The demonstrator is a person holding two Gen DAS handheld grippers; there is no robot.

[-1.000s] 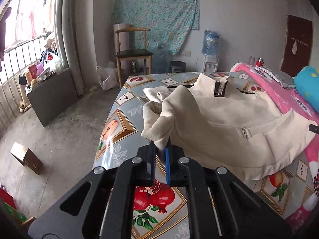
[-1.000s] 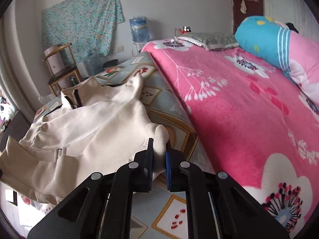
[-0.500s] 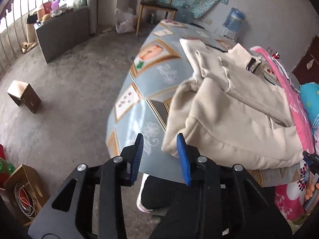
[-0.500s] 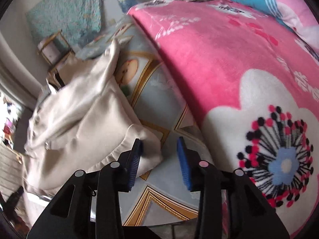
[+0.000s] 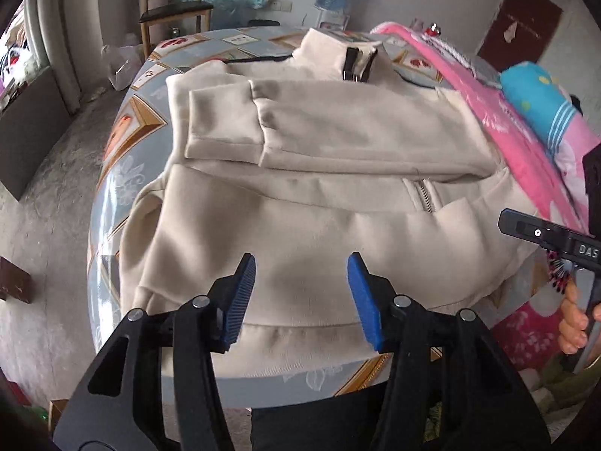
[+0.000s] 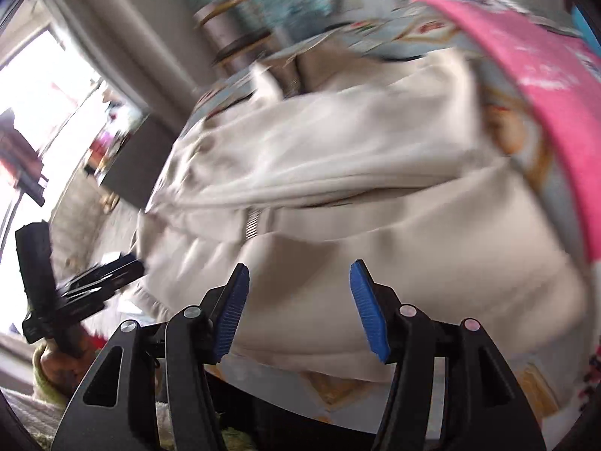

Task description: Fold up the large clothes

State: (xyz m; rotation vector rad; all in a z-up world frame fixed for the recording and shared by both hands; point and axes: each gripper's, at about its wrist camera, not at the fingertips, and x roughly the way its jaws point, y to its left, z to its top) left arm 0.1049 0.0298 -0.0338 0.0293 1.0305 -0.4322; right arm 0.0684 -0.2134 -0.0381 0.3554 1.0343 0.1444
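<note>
A worktop under a glossy blue patterned cover carries the cream fleece zip-up jacket, lying flat with both sleeves folded across its chest, beside a pink floral blanket. The left tongs hang over its hem, blue pads spread, holding nothing. The right tongs hang likewise, spread and empty, in a blurred view.

The left gripper has its blue-padded jaws spread wide, gripping nothing, pointing forward and slightly down. The right gripper is likewise spread and empty (its view is motion-blurred). At the right edge of the left wrist view, the right hand wraps the handle of its tool, fingers curled around it.
</note>
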